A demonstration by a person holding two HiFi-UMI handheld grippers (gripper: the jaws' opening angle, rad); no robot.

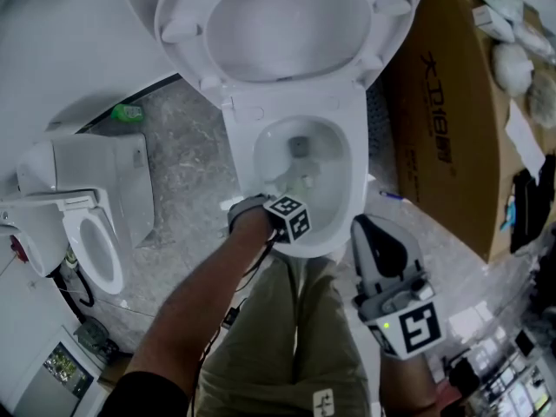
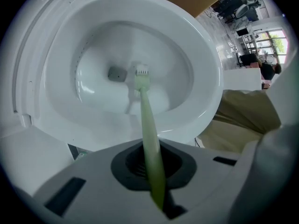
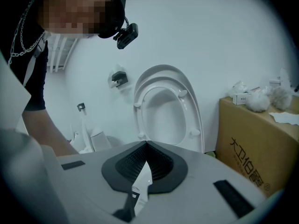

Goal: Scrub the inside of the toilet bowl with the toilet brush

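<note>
Scrubbing step under way, as judged from the pose. The toilet [image 1: 291, 115] stands with seat and lid [image 1: 287, 24] raised against the wall, leaving the toilet bowl [image 2: 93, 45] open from above. The left gripper [image 2: 150, 167] is clamped on the pale green handle of the toilet brush [image 2: 147, 120]. The bristle head [image 2: 141, 72] reaches down into the bowl, just beside the dark drain outlet [image 2: 117, 73]; contact with the porcelain cannot be confirmed. The right gripper [image 3: 145, 144] hangs apart from the bowl at the person's right side, its jaws met at the tips with nothing between them.

The next move probably calls for pressing the bristles to the wall and sweeping round under the rim while keeping the thin handle from twisting in the grip.

Surroundings: grey speckled floor [image 1: 187, 155]; a printed cardboard box [image 1: 443, 120] beside the toilet on the right; a second toilet [image 1: 91, 224] on the left.
</note>
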